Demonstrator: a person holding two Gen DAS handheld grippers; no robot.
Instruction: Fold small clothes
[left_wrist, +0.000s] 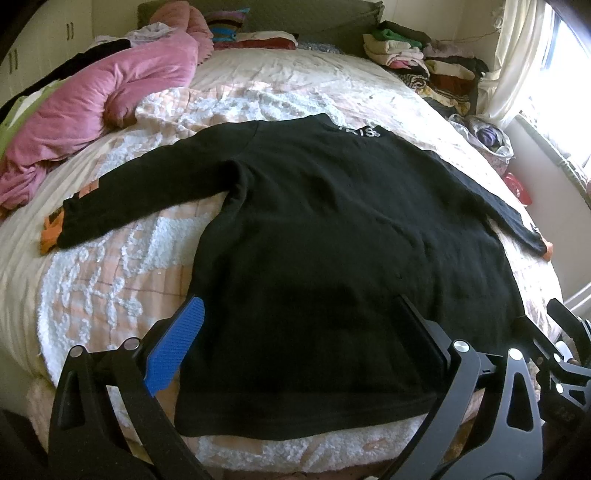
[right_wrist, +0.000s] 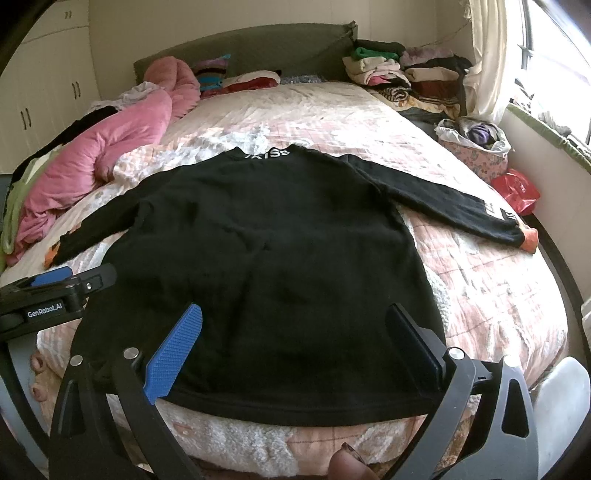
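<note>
Bedroom, quilted bed (left_wrist: 280, 92) with a black sweatshirt (left_wrist: 332, 240) spread flat on it, both claws spread wide at the near edge.

Left gripper (left_wrist: 301, 345) hangs over the hem near the sweatshirt's left corner, its blue ribbed finger (left_wrist: 177, 347) and black finger well apart, holding nothing; whether the tips touch the cloth cannot be told. Right gripper (right_wrist: 299, 347) is likewise wide open over the right part of the hem, its blue finger (right_wrist: 175, 352) low above the fabric, gripping nothing. Its view shows the left gripper's body at the left edge, printed "GenRobot.AI". White lettering on the sweatshirt's collar, toward the headboard, reads roughly "KISS". Both sleeves lie stretched out toward the bed's side edges, with orange cuffs (right_wrist: 530, 238). A pink duvet (left_wrist: 92, 107) is bunched along the left edge, and folded clothes (left_wrist: 417, 59) are stacked at the far right corner.
</note>
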